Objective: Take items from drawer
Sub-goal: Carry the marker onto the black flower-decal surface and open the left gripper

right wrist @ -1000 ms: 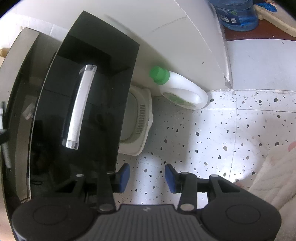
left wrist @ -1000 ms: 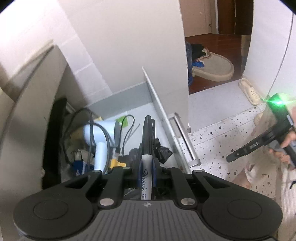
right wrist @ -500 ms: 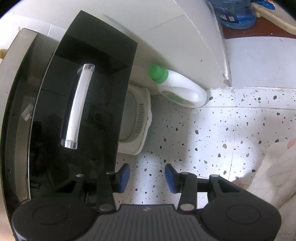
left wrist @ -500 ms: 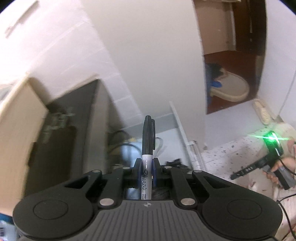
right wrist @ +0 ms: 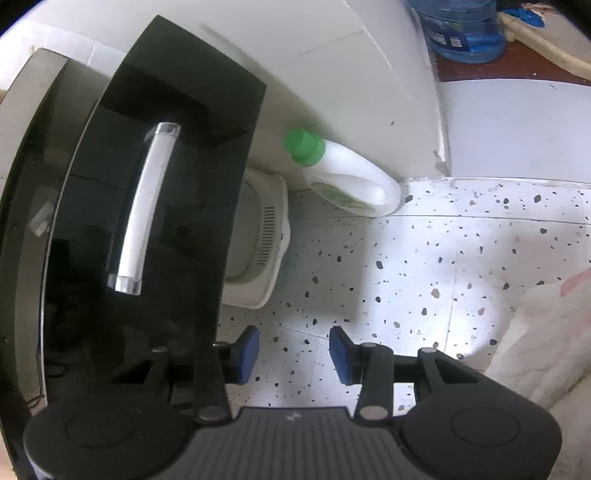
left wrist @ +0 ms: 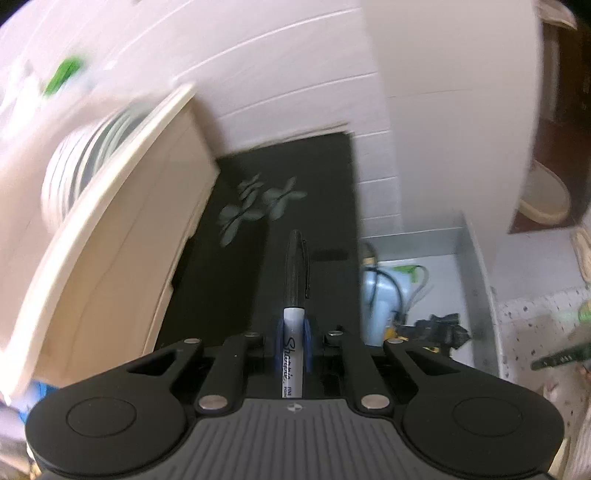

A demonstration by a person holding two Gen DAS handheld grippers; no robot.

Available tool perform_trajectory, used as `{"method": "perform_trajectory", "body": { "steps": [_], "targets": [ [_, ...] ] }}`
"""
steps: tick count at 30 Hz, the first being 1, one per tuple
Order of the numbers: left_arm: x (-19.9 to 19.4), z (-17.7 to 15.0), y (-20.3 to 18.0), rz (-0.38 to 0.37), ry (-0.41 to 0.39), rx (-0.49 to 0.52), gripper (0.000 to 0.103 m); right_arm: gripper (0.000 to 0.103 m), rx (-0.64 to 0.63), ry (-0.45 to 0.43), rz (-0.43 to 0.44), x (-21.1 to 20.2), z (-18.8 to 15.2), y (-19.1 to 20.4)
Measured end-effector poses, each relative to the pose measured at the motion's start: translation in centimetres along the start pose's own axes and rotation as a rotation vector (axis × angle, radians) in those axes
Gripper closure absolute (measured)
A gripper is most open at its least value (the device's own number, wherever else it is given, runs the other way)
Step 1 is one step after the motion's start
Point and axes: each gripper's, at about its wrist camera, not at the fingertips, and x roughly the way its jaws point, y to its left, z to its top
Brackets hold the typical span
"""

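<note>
My left gripper [left wrist: 293,345] is shut on a black Sharpie marker [left wrist: 295,280] that points forward, cap away from me, held above the dark cabinet top [left wrist: 258,236]. The open drawer [left wrist: 476,280] lies below to the right, with a pale blue hair dryer [left wrist: 376,299], cables and dark items inside. My right gripper [right wrist: 293,354] is open and empty above the speckled floor, beside the drawer's black front [right wrist: 92,240] with its silver handle [right wrist: 142,210].
A beige counter edge [left wrist: 103,236] with a blurred round object stands left of the cabinet top. A white detergent bottle with green cap [right wrist: 343,173] leans on the wall. A white plastic bin [right wrist: 262,240] sits by the drawer front. A water jug [right wrist: 461,26] stands far back.
My left gripper has lifted the marker out of the drawer and swung left and up over the cabinet top. My right gripper has stayed nearly still.
</note>
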Motion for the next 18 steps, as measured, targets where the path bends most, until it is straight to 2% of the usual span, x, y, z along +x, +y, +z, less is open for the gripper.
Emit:
{"method": "perform_trajectory", "body": {
  "steps": [11, 18],
  "targets": [
    [3.6, -1.5, 3.1, 0.033, 0.104, -0.105, 0.092, 0.062, 0.002, -0.001, -0.019, 0.1, 0.1, 0.0],
    [4.3, -1.5, 2.9, 0.021, 0.141, -0.095, 0.092, 0.062, 0.002, -0.004, -0.023, 0.1, 0.1, 0.1]
  ]
}}
